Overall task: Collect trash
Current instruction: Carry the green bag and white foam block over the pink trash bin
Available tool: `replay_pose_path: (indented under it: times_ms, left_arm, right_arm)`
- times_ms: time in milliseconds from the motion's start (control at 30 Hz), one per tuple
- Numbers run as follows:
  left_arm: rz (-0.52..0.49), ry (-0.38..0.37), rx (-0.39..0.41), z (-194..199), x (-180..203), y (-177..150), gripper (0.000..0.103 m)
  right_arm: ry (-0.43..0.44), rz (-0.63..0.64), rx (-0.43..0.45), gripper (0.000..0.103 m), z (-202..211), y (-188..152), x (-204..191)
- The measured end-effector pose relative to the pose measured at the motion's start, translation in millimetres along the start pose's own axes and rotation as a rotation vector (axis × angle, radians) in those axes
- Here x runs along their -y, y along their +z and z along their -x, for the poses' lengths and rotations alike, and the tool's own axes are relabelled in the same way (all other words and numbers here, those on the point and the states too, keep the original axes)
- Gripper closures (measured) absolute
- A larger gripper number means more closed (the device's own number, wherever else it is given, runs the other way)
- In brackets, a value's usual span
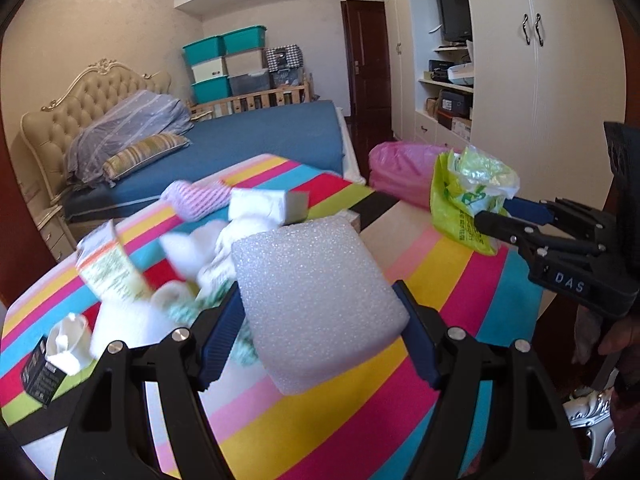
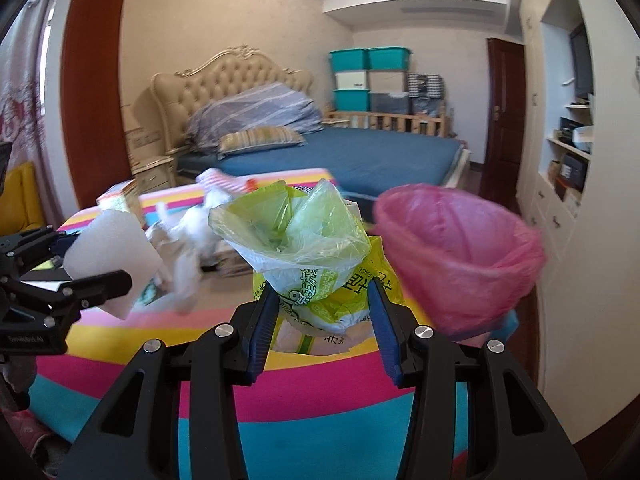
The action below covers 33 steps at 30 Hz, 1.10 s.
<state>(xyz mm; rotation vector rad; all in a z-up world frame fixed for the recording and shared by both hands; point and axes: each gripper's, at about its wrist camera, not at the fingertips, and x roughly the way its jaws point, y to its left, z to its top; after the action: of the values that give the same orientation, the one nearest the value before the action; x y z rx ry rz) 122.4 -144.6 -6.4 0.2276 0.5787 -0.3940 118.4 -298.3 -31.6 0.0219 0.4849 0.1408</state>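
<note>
My left gripper is shut on a white foam block, lifted above the striped cloth; the same foam block shows at the left of the right wrist view. My right gripper is shut on a crumpled green plastic wrapper, also seen as the green wrapper at the right of the left wrist view. A bin lined with a pink bag stands just right of the wrapper, beyond the table's far right edge. Loose trash lies on the cloth: white tissues, a carton, a tissue pack.
A small black box sits near the cloth's left edge. A bed with blue sheet lies behind the table, white wardrobes stand to the right. A person's hand holds the right gripper.
</note>
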Motion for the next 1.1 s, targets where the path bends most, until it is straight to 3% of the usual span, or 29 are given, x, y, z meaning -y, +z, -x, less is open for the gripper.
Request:
replay_pose_path:
  times_ms: [333, 800, 900, 1100]
  left_arm:
    - [-0.002, -0.13, 0.009, -55, 34, 80, 0.032]
    - [-0.056, -0.163, -0.018, -172, 104, 181, 0.032]
    - [-0.016, -0.221, -0.048, -192, 108, 192, 0.032]
    - [-0.026, -0.203, -0.079, -226, 123, 208, 0.032]
  right_arm:
    - [-0.109, -0.091, 0.039, 0.058, -4, 21, 74]
    - [-0.213, -0.173, 0.041, 0.058, -46, 42, 169]
    - [-0.229, -0.174, 0.029, 0.058, -57, 43, 181]
    - [-0.226, -0.178, 0.023, 0.057, -77, 46, 196]
